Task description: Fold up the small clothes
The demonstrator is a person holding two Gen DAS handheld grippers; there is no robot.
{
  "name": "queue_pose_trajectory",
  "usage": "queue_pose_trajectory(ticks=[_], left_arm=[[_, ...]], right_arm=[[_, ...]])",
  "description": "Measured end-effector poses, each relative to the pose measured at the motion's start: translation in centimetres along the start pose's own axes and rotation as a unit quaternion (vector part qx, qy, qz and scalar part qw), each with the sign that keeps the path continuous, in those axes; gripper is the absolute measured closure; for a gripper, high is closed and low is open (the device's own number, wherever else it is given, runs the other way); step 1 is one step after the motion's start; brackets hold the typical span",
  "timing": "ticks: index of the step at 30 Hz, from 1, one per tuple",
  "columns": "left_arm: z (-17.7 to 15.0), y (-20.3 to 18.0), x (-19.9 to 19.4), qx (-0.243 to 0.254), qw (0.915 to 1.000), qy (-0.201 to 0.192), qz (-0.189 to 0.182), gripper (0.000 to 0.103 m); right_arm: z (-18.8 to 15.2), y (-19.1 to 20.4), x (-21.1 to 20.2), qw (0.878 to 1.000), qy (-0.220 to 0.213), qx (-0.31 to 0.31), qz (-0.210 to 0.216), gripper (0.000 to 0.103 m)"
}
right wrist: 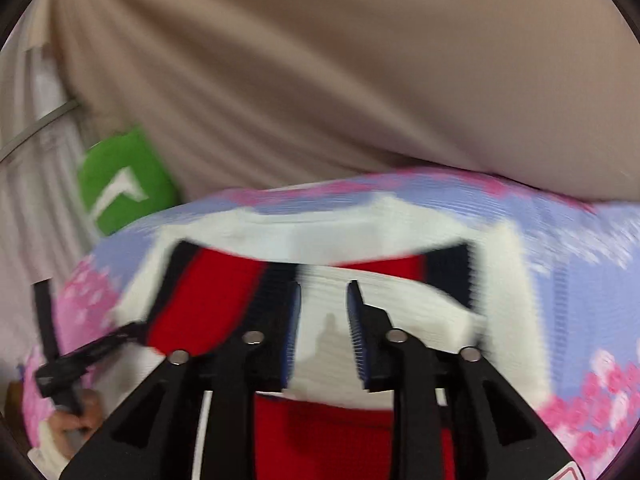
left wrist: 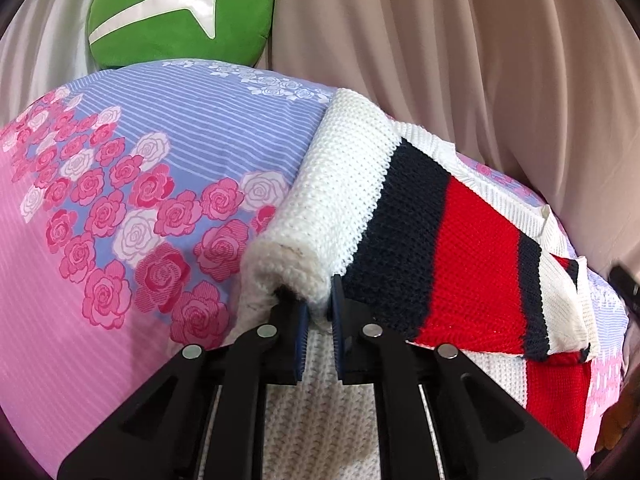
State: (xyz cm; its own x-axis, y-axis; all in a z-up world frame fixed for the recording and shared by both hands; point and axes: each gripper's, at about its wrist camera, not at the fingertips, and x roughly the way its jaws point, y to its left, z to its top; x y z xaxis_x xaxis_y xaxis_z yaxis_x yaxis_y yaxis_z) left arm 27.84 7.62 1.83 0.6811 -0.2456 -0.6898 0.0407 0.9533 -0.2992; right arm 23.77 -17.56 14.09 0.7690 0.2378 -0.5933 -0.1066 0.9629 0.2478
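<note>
Sweater (left wrist: pixel 432 240): small knit, white with navy and red bands, lying on the floral bedsheet (left wrist: pixel 120 200) toward its far right side; partly folded, one banded panel laid across the body.
Left gripper (left wrist: pixel 318 300): my fingers sit narrow, pinching a thick white roll of the sweater's edge, lifted off the sheet.
Right gripper (right wrist: pixel 324 300): fingers apart, over the white ribbed hem; view is motion-blurred, and I judge it holds nothing.
Slip risk: the bunch between my left fingers is bulky and soft; a quick pull could let layers slide out unevenly and skew the fold.
Drag risk: lifting only this one end may tug the panel already laid over and undo it.
Snag risk: open knit could catch on the ribbed blue pads (left wrist: pixel 338 320).
Edges: sheet falls away just beyond the sweater's right side, by the beige curtain (left wrist: pixel 480 60).
Open room: broad bare sheet to the left; green cushion (left wrist: pixel 180 12) well back at the far edge.
</note>
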Motion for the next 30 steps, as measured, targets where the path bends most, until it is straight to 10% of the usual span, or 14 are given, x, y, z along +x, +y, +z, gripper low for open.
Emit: queue_pose_trajectory(ticks=[8, 11, 15, 19, 23, 27, 30], left_arm=[[0.0, 0.2, 0.1, -0.002, 1.0000, 0.003, -0.009, 0.093], [0.1, 0.2, 0.2, 0.000, 1.0000, 0.004, -0.009, 0.094], [0.2, 0.0, 0.4, 0.006, 1.0000, 0.004, -0.002, 0.094], [0.3, -0.2, 0.6, 0.012, 0.9999, 0.005, -0.001, 0.094], [0.4, -0.1, 0.8, 0.010, 0.9999, 0.005, -0.004, 0.093], [0.4, 0.2, 0.8, 0.005, 0.9999, 0.003, -0.010, 0.092], [0.2, 0.4, 0.7, 0.001, 0.9999, 0.002, -0.013, 0.092]], right_arm=[[2.3, 7.9, 15.1, 0.990, 0.092, -0.104, -0.007, 0.052], [2.4, 8.2, 15.8, 0.988, 0.097, -0.122, -0.017, 0.099], [4.5, 7.5, 13.0, 0.992, 0.044, -0.115, -0.011, 0.100], [3.7, 5.0, 17.3, 0.991, 0.089, -0.093, -0.033, 0.100], [4.3, 4.4, 12.4, 0.997, 0.060, -0.045, 0.018, 0.095], [1.5, 0.0, 4.2, 1.000, 0.018, -0.014, -0.006, 0.050], [-1.7, -4.8, -0.7, 0.998, 0.007, 0.020, -0.053, 0.045]])
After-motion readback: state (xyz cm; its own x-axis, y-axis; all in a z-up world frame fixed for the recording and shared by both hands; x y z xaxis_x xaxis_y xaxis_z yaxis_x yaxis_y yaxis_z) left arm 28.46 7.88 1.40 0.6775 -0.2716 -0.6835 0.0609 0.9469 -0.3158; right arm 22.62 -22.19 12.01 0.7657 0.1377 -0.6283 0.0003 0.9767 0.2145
